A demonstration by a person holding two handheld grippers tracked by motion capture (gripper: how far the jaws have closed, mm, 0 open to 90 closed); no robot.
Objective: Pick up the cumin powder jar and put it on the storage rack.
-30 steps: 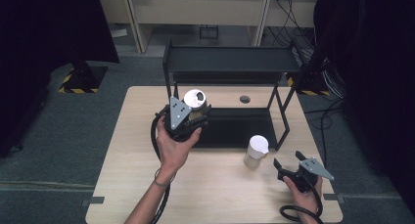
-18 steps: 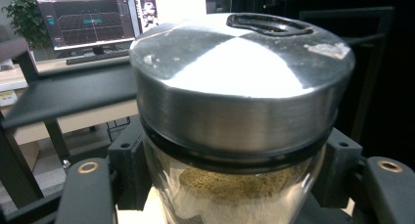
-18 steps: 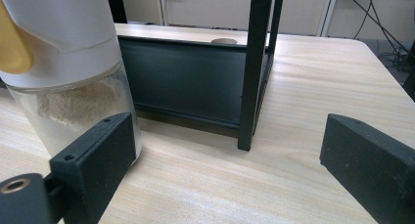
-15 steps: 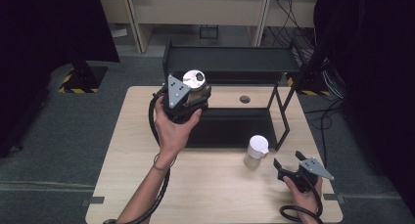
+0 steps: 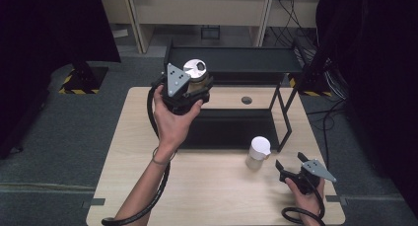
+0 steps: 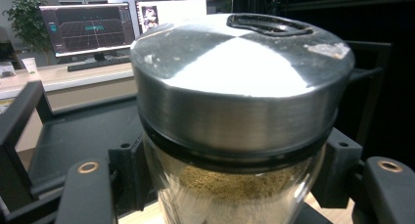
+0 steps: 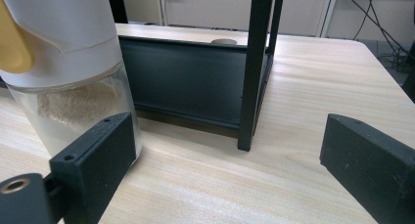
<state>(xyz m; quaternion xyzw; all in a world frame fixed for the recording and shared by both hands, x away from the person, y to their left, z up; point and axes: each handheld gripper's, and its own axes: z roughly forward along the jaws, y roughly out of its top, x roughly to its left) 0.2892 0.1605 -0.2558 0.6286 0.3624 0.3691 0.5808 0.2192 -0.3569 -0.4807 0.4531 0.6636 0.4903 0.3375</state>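
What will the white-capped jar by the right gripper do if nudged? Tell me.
The white-capped jar looks tall and narrow, so a push high up probably tips it. Its clear, smooth wall may slip against the jaws. It seems only partly filled with powder, so it is likely fairly light.

glass jar (image 5: 195,77) with silver lid, brown powder inside, upright, held above the black shelf (image 5: 236,60).

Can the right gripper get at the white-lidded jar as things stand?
Probably yes. The right gripper is open and low on the table, and the white-lidded jar stands free just ahead, beside one jaw, with bare wood between; the black rack's leg stands behind.
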